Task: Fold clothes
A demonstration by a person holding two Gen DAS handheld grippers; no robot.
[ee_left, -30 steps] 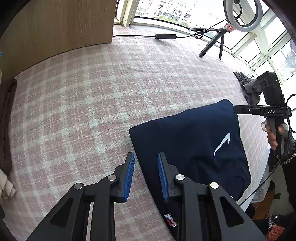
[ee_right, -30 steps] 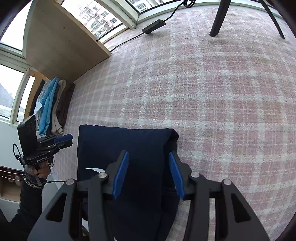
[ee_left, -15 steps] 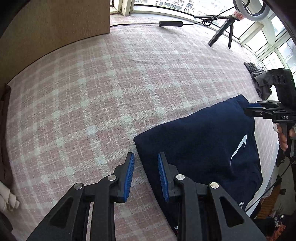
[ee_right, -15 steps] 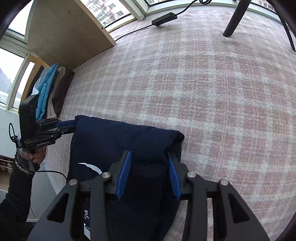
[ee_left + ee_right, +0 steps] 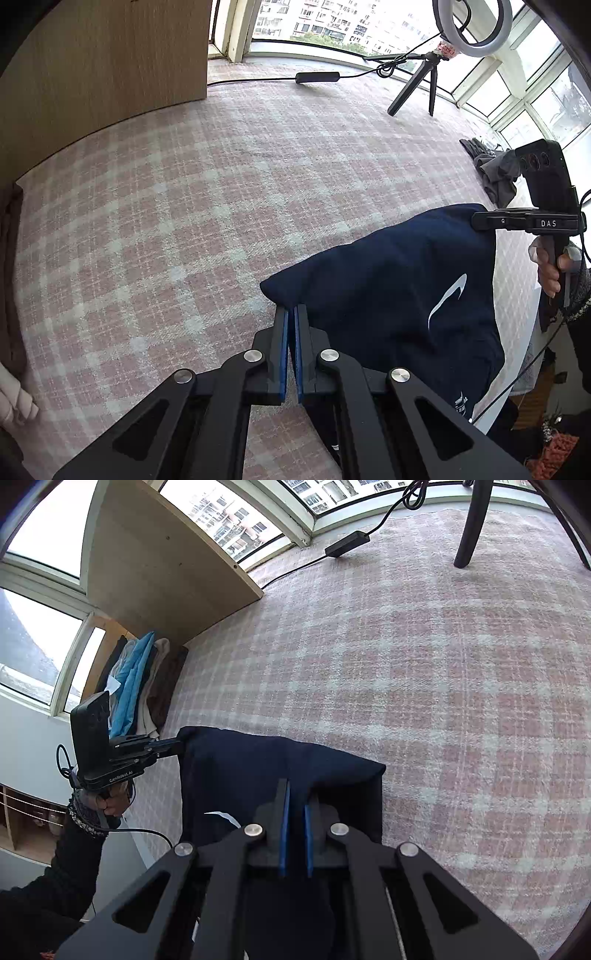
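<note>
Both jaws have closed since the earlier frames — left gripper (image 5: 291, 314) and right gripper (image 5: 295, 801) each pinch the navy garment (image 5: 388, 288), lower centre — partly folded, further folds remain.

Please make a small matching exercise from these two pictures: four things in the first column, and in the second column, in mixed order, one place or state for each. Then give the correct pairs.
Things
1. navy garment
2. ring light
3. stack of folded clothes
4. left hand-held gripper

Place or state
A. on a small black tripod near the windows
B. shut on one corner of the dark cloth
C. lifted at two corners above the pink checked cover
D. against the wooden board, at the edge of the cover

Pairs: 1-C, 2-A, 3-D, 4-B
</note>
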